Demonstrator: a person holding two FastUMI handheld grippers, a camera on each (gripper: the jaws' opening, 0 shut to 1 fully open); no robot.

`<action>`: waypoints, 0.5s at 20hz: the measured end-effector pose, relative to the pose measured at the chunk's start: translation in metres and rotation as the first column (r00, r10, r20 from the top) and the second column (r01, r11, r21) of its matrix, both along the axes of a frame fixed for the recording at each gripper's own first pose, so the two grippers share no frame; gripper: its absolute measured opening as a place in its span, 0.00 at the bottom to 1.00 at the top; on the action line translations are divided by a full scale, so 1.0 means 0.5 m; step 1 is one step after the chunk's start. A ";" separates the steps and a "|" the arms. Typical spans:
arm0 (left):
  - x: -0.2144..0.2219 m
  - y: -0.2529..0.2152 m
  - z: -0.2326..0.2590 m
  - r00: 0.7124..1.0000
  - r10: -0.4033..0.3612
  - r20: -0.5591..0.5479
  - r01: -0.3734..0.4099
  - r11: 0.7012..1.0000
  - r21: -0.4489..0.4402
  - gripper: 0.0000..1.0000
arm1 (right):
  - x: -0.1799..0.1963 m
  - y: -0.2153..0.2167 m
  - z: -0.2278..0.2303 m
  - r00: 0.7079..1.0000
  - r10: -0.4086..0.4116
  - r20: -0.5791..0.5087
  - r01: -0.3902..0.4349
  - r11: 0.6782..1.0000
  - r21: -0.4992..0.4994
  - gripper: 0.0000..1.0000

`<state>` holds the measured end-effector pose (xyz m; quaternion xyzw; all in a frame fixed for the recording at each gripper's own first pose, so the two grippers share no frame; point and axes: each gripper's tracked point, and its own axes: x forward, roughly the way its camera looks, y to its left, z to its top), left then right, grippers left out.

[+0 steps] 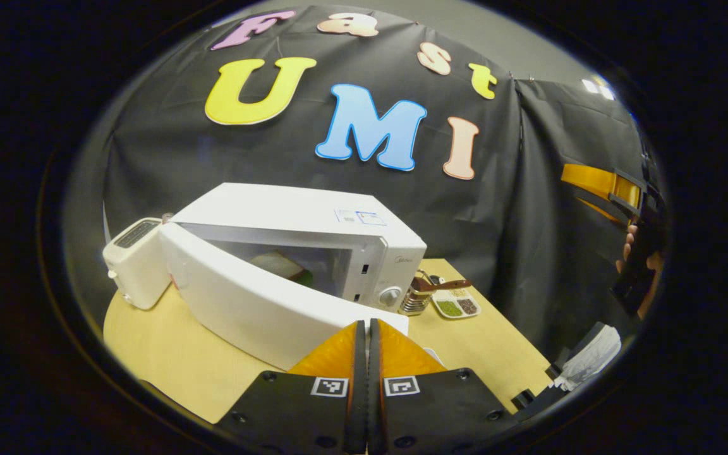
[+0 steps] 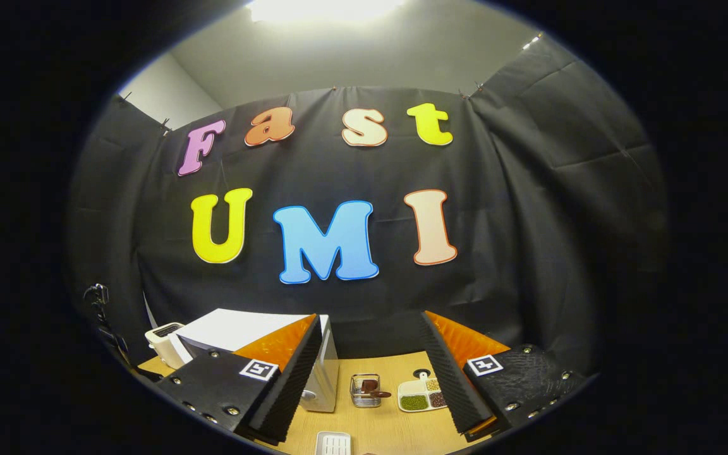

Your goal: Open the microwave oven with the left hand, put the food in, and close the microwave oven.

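Left gripper view: left gripper (image 1: 366,335) closed on nothing, tips against the near edge of the half-open microwave door (image 1: 256,297), food (image 1: 277,263) inside the microwave (image 1: 313,234). Right gripper view: right gripper (image 2: 370,360) spread wide, empty, raised above the table (image 2: 376,423), microwave to its left

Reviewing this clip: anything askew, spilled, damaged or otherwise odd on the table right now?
Nothing looks spilled or damaged. The microwave oven has its door swung partly open, with food already inside, which fits the task. The toaster, utensil holder and divided dish stand tidy on the table.
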<state>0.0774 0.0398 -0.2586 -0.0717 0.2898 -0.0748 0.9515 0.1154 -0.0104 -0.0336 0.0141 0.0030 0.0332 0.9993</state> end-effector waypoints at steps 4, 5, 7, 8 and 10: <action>0.040 -0.016 -0.011 1.000 -0.012 -0.006 0.012 1.000 0.002 0.07 | 0.011 -0.027 -0.007 1.000 -0.016 -0.004 0.016 1.000 0.003 0.93; 0.049 -0.021 -0.013 1.000 -0.016 -0.005 0.016 1.000 -0.002 0.07 | 0.012 -0.034 -0.011 1.000 -0.019 -0.008 0.019 1.000 0.006 0.93; 0.066 -0.026 -0.017 1.000 -0.016 -0.007 0.015 1.000 -0.007 0.07 | 0.020 -0.048 -0.016 1.000 -0.024 -0.015 0.024 1.000 0.011 0.93; 0.076 -0.027 -0.018 1.000 -0.014 -0.005 0.014 1.000 -0.011 0.07 | 0.025 -0.056 -0.014 0.999 -0.029 -0.014 0.029 0.999 0.012 0.93; 0.095 -0.034 -0.013 1.000 -0.008 0.003 0.008 1.000 -0.018 0.07 | 0.031 -0.069 -0.012 0.999 -0.035 -0.010 0.036 0.999 0.016 0.93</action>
